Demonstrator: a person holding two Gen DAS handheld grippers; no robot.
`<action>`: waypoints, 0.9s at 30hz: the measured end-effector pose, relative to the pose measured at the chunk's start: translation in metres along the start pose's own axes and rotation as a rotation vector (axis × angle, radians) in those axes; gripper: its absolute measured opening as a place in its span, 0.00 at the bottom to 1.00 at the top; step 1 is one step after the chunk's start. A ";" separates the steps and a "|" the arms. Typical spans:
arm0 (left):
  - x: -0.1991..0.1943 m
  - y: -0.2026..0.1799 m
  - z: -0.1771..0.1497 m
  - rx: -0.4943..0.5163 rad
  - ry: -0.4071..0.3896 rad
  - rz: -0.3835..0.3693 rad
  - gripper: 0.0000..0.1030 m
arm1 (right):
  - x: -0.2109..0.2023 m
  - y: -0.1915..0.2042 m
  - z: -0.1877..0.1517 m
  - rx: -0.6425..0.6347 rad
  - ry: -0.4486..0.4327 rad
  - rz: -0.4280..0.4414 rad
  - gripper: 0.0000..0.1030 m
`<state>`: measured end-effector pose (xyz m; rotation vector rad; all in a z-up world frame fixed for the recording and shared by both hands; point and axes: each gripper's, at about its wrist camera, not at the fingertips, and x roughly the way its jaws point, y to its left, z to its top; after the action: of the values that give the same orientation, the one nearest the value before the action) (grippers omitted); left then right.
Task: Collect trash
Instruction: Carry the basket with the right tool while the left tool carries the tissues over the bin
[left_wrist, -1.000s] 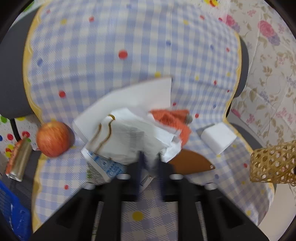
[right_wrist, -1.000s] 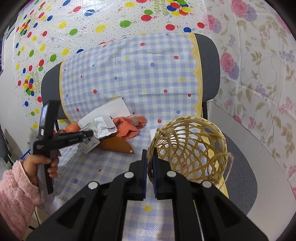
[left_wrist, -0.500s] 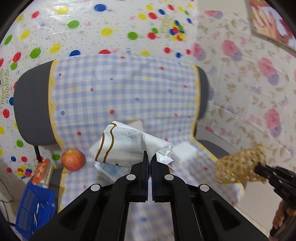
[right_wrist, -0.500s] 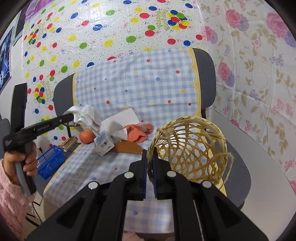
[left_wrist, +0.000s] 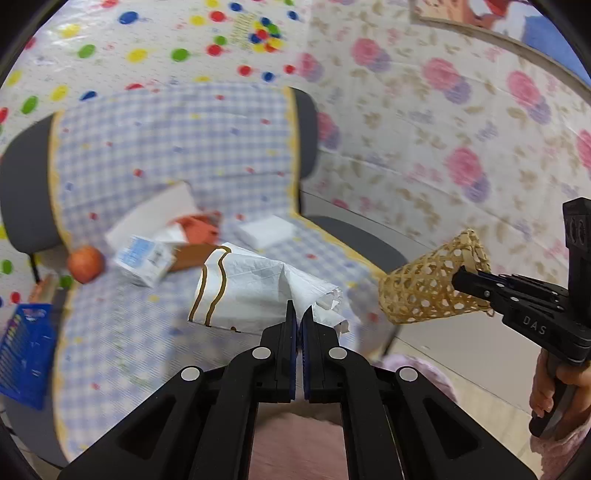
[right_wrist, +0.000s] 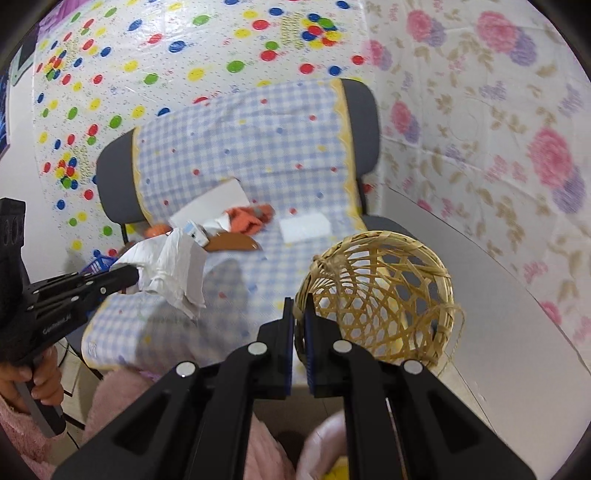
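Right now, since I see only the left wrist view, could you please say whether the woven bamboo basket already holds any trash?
Observer: The right wrist view looks into the woven bamboo basket; only bare weave shows inside.
Operator: How does the right gripper hold it?
Observer: It is shut on the rim, one finger inside, one outside.
Operator: Does my crumpled white wrapper droop?
Observer: Yes, a loose flap hangs below the tip of the left gripper.

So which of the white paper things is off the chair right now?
The crumpled white wrapper with brown wavy lines, pinched in the left gripper. The flat white sheet and the small white pad lie on the chair.
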<state>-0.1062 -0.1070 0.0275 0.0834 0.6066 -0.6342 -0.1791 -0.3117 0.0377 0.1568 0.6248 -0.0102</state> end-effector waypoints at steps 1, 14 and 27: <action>0.001 -0.006 -0.002 0.007 0.005 -0.019 0.02 | -0.006 -0.002 -0.005 0.004 0.002 -0.016 0.06; 0.020 -0.105 -0.042 0.143 0.095 -0.249 0.03 | -0.067 -0.038 -0.076 0.065 0.065 -0.192 0.06; 0.074 -0.148 -0.070 0.169 0.285 -0.334 0.04 | -0.048 -0.078 -0.118 0.164 0.178 -0.155 0.06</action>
<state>-0.1801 -0.2487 -0.0551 0.2366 0.8504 -1.0079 -0.2909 -0.3729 -0.0397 0.2700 0.8126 -0.1993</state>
